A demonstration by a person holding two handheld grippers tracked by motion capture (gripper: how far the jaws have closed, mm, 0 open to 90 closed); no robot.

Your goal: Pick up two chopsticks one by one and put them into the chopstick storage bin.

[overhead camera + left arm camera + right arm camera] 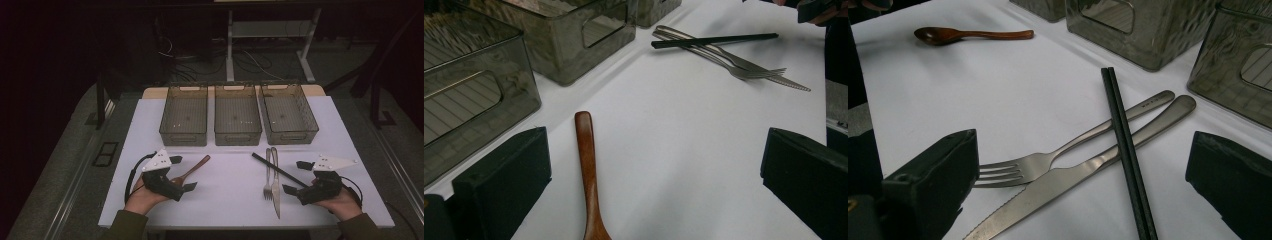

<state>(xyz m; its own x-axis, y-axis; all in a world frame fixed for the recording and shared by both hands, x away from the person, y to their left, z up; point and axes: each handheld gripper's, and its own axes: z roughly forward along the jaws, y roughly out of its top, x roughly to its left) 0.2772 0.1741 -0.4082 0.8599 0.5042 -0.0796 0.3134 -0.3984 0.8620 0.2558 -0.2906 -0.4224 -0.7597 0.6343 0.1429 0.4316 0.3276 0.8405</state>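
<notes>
Nothing is sorted yet, judging by the scene: all the cutlery is lying on the white table sheet (225, 200), and the 3 smoky translucent plastic bins (238, 116) beyond are standing empty. Nearest the person, the left gripper (177, 175) is hovering with its jaws standing wide, the brown wooden spoon (589, 175) lying between them, untouched. The right gripper (296, 177) is likewise spread wide, holding nothing; the steel fork (1048, 161), the serrated steel knife (1068, 182) and the 2 black chopsticks (1128, 165) laid across them are resting ahead, between its jaws.
</notes>
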